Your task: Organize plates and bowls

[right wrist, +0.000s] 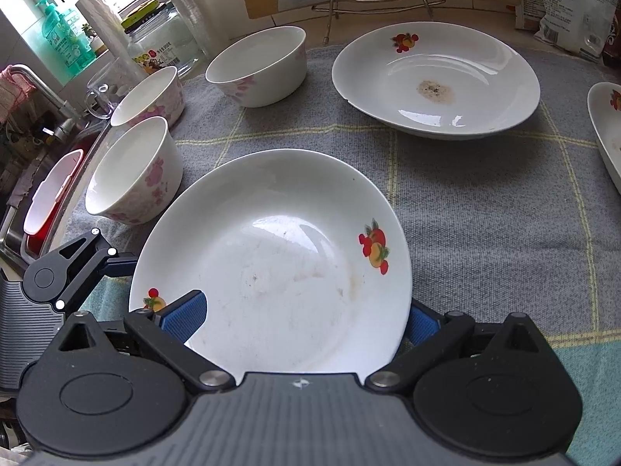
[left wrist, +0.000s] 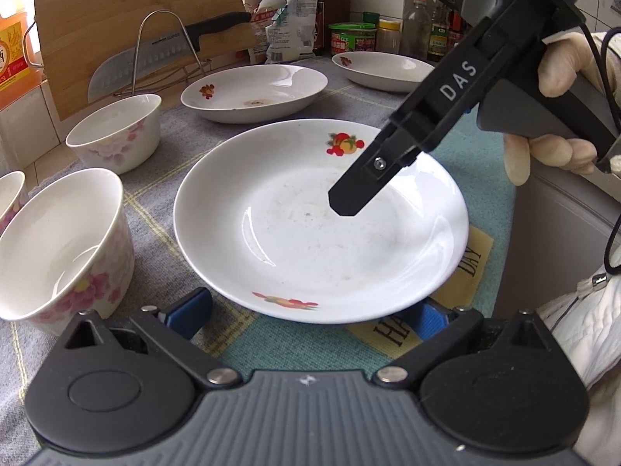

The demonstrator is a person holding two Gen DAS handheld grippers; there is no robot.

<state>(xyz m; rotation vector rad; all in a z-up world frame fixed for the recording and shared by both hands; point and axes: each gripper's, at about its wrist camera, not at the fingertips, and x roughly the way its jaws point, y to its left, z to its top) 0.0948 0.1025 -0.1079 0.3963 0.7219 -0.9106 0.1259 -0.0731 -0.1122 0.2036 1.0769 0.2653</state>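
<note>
— On tabletop [right wrist: 485,209], nearest: one fruit-print plate [right wrist: 279,256], rim between pads of right tongs [right wrist: 299,320], one pad over, one under; seems pinched, lift not certain.
— And left tongs [left wrist: 306,312]?
— Spread wide, holding nothing, both pads low beside same plate's near edge.
— Stacked so far?
— Nothing. Second plate [right wrist: 434,77] and third plate [left wrist: 382,70] apart at back; three floral bowls [right wrist: 134,171] separate at left. Nearly all left to do.
</note>
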